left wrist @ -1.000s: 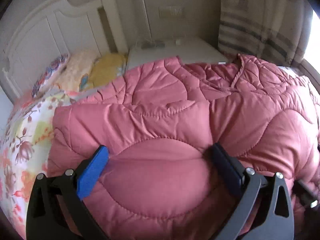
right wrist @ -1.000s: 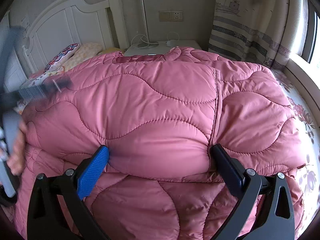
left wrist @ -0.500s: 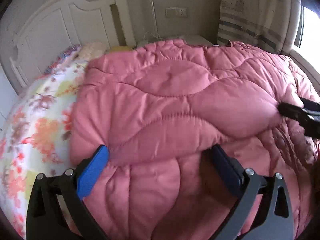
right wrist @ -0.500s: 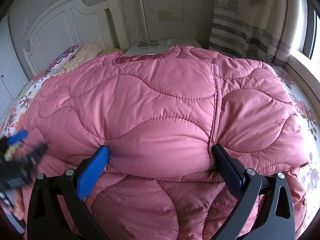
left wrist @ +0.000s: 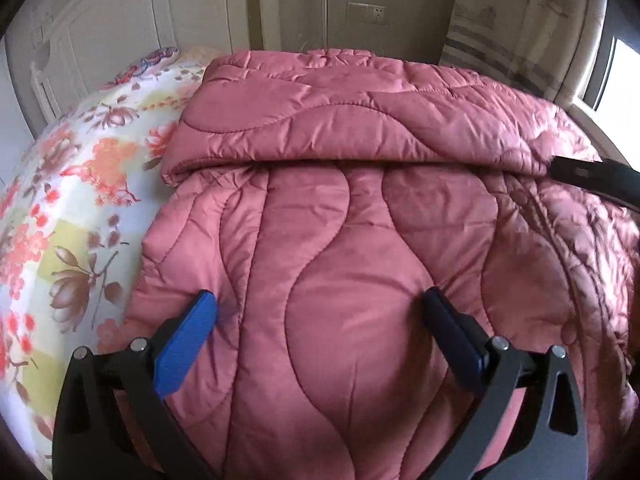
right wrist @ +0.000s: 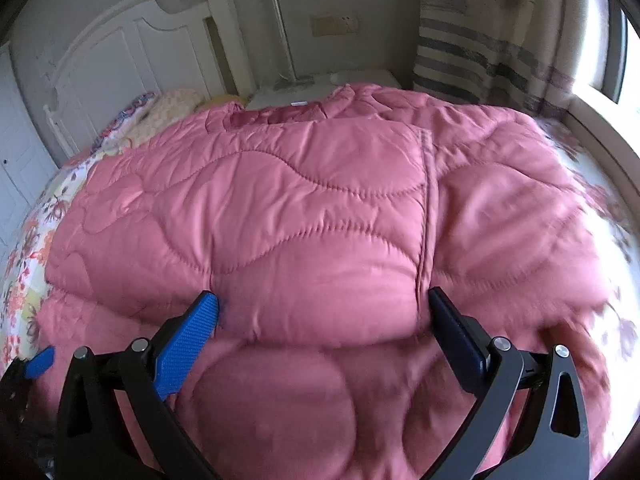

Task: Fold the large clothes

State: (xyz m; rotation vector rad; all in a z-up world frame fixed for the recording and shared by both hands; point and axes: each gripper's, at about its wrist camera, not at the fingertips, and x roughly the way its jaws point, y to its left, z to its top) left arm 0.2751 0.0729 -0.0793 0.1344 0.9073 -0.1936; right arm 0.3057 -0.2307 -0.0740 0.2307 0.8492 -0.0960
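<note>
Left wrist view. The left claw [left wrist: 320, 312] stands wide and empty, low over the near part of the coat [left wrist: 344, 264], its pads pressing or nearly pressing the quilting; contact cannot be told for certain. A second ago a puffy folded layer filled the space between these pads; now that layer lies further off as a flat band [left wrist: 320, 120] across the far half of the coat, its edge running side to side. By this reading one fold has been laid and let go. The coat lies on the bed [left wrist: 72, 200], toward its right side, with floral sheet bare along the left edge. The tip of the right claw [left wrist: 592, 176] enters from the right, at the band's edge.

Right wrist view. The right claw [right wrist: 324, 312] is likewise wide and holds nothing. The folded upper layer [right wrist: 280, 220] bulges between its pads, much as half a second ago, though the picture is now blurred at the right, which suggests motion. The left claw's blue pad [right wrist: 40, 362] shows at the lower left, near the coat's left edge. A further fold probably remains to be made.
</note>
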